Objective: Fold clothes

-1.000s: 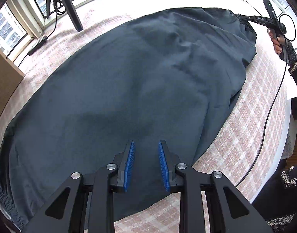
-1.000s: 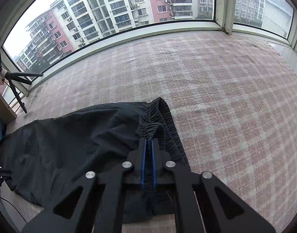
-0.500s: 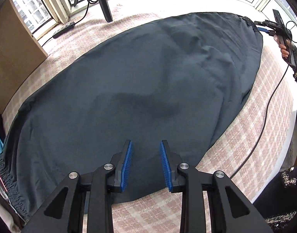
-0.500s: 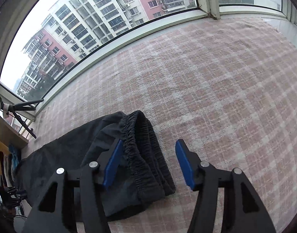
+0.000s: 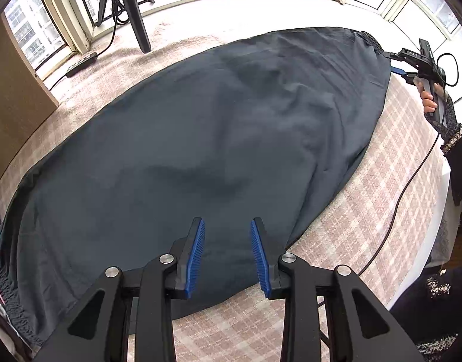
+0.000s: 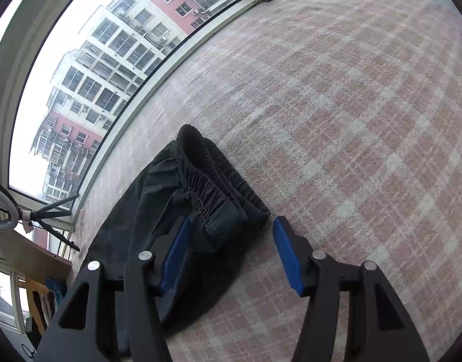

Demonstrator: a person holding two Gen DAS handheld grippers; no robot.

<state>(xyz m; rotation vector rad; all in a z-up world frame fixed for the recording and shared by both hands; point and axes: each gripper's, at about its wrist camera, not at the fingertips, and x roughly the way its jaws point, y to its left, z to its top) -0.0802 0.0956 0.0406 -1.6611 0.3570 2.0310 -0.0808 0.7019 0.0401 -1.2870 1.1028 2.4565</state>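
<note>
Folding has only just begun here, as far as I can tell. The big dark grey cloth garment (image 5: 218,138) lies spread out flat on the pink checked cloth (image 5: 366,211) that covers the table. It stretches from the table's left edge to the far right corner, and it looks like one flat layer with no tidy fold in it yet.

Your left gripper (image 5: 227,250) hangs over the near edge of the garment. Its blue pads are apart and nothing is pinched between them, so it is open and holds nothing.

Your right gripper (image 6: 231,250) is at the far right end, by the stretchy gathered waistband (image 6: 218,181). Its jaws stand wide apart. A corner of the waistband lies between them, but the pads do not press on it, so the garment is lying free on the table. In the left camera's view you can see your right hand (image 5: 428,96) holding that gripper just beside the edge of the garment.

So the spreading and smoothing look done. What is left is nearly all of it: you need to grab an edge, bring it over to the other side, and fold again until the garment is small and neat. A few soft wrinkles sit in the middle of the garment.
</note>
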